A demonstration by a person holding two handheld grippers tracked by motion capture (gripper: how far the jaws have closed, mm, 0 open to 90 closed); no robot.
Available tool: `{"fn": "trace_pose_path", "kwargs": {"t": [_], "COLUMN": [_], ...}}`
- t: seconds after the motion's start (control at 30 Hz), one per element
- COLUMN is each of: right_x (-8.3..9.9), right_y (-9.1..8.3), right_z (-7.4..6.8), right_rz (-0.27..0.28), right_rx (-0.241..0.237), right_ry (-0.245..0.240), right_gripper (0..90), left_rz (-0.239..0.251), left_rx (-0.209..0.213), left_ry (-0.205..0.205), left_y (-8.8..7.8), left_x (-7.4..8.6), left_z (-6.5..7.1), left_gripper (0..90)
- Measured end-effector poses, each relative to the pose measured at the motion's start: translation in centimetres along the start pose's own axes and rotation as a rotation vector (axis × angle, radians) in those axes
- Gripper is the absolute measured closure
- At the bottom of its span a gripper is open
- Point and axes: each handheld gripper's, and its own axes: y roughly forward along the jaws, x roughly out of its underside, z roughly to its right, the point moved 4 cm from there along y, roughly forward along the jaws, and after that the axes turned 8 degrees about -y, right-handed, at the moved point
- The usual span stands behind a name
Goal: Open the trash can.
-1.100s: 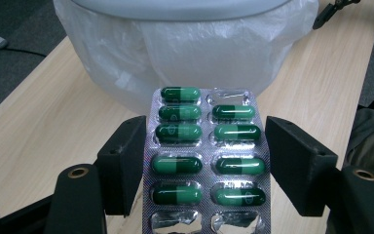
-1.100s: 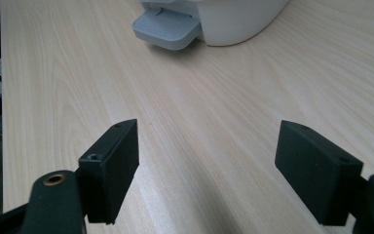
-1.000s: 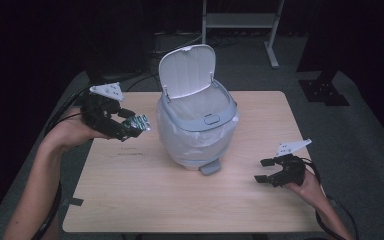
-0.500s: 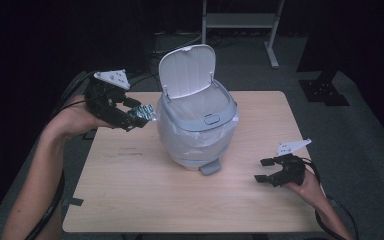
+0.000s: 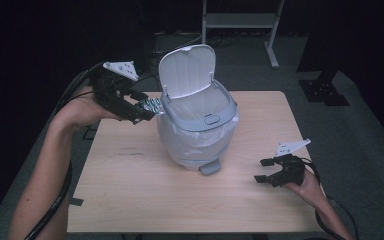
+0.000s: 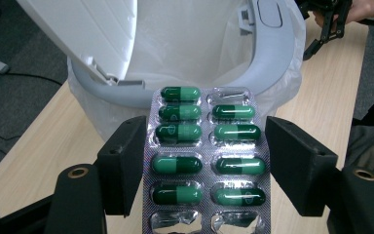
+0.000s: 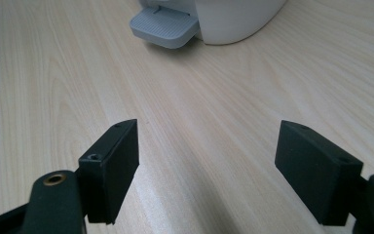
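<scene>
Left claw (image 6: 202,161) is gripping a pill strip (image 6: 205,156) at the bin's (image 5: 200,125) left rim; right claw (image 7: 207,165) is resting open, seemingly on the tabletop (image 5: 130,185)

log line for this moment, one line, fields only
left gripper: shut on blister pack | pack: at open bin rim | right gripper: open, low over table | lid: up

Dark lab: lone table (image 5: 130,200), metal stand (image 5: 240,20), cables
</scene>
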Motion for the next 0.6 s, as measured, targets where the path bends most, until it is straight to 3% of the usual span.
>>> {"fn": "trace_pose_path", "kwargs": {"t": [0.6], "right_x": [0.2], "right_y": [-0.5], "right_z": [0.1], "right_rz": [0.02], "right_rx": [0.008], "right_ry": [0.013], "right_gripper": [22.9], "left_rz": [-0.005], "left_rx": [0.012], "left_ry": [0.032], "left_y": [1.0], "left_x": [-2.9], "left_z": [0.2], "left_gripper": [33.3]}}
